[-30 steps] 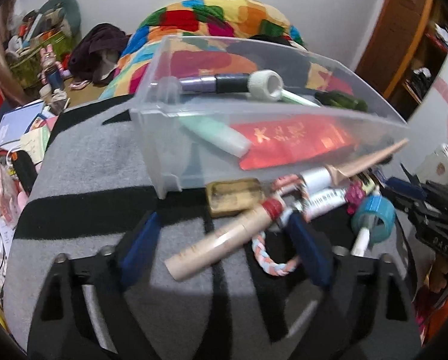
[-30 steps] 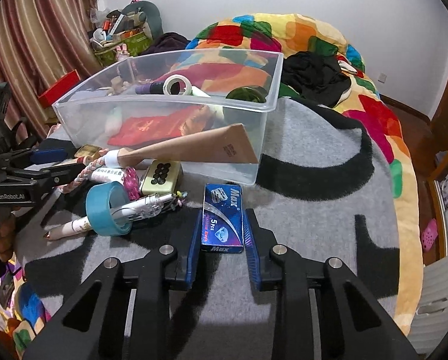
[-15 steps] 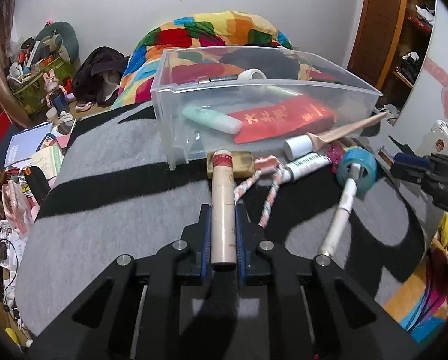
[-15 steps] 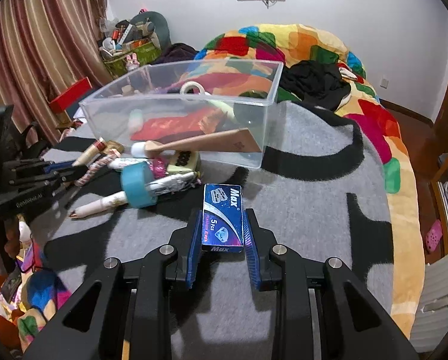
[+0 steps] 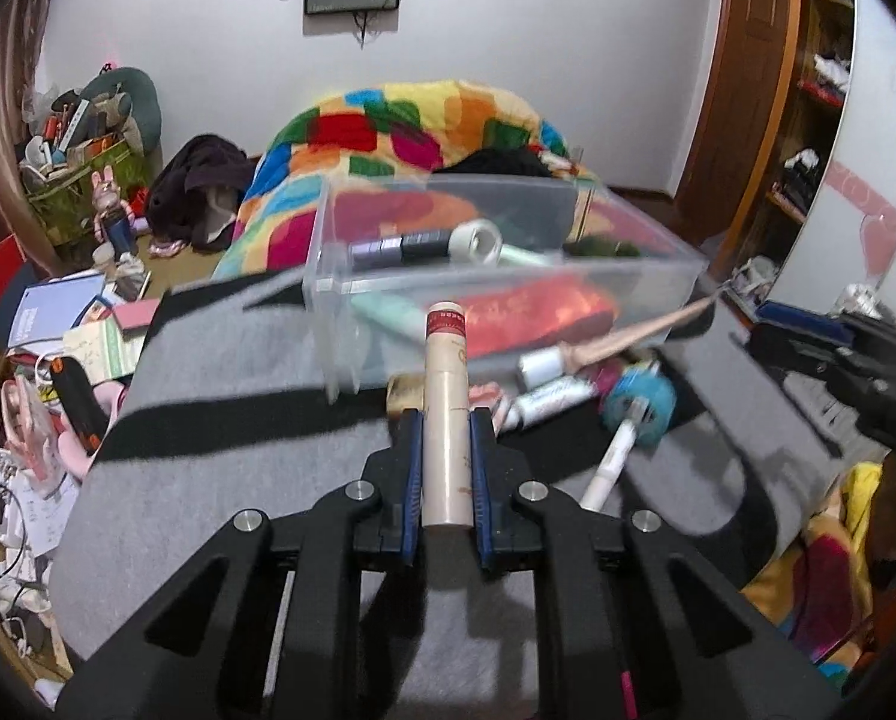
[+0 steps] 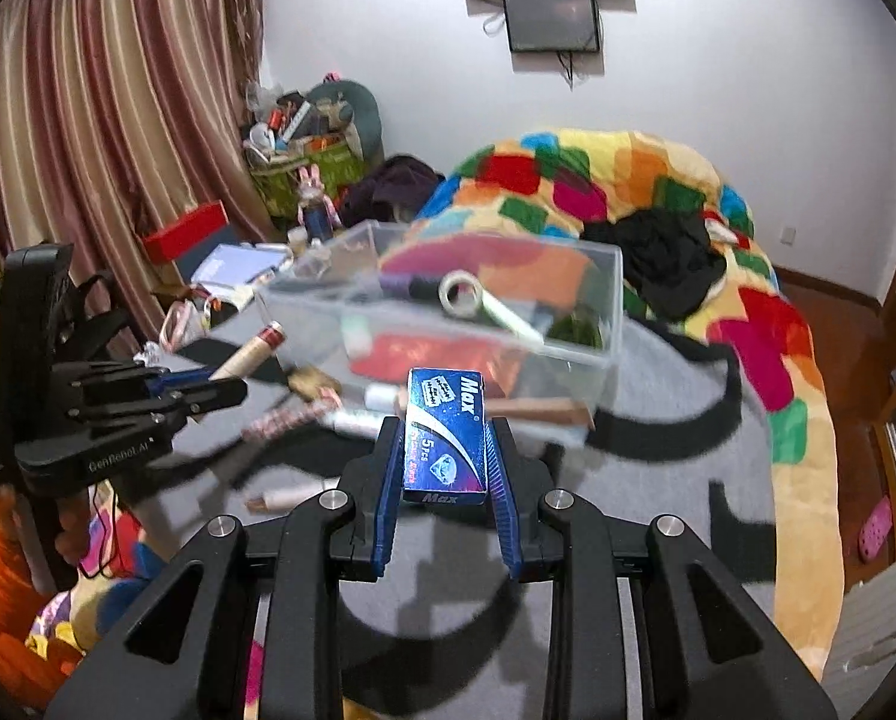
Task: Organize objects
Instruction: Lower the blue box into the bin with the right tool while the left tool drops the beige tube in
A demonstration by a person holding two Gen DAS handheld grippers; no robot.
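Two grippers, two loads: my left gripper point(image 5: 446, 468) clamps a stiff beige tube point(image 5: 445, 414) near its base, my right gripper point(image 6: 445, 468) pinches a light blue Max box point(image 6: 445, 435) by its long sides, both above the grey blanket point(image 6: 658, 510). I judge each rigid and easy, though the smooth tube could slip. Ahead stands the clear bin point(image 6: 592, 324), already holding a tape roll point(image 6: 461, 291); loose tubes and a teal tape ring point(image 5: 637, 402) crowd its near wall.

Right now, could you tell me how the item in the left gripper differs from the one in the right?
The beige tube is long and round with a red band; the blue Max box is flat, rectangular and printed. Both are clamped: tube in the left gripper, box in the right gripper.
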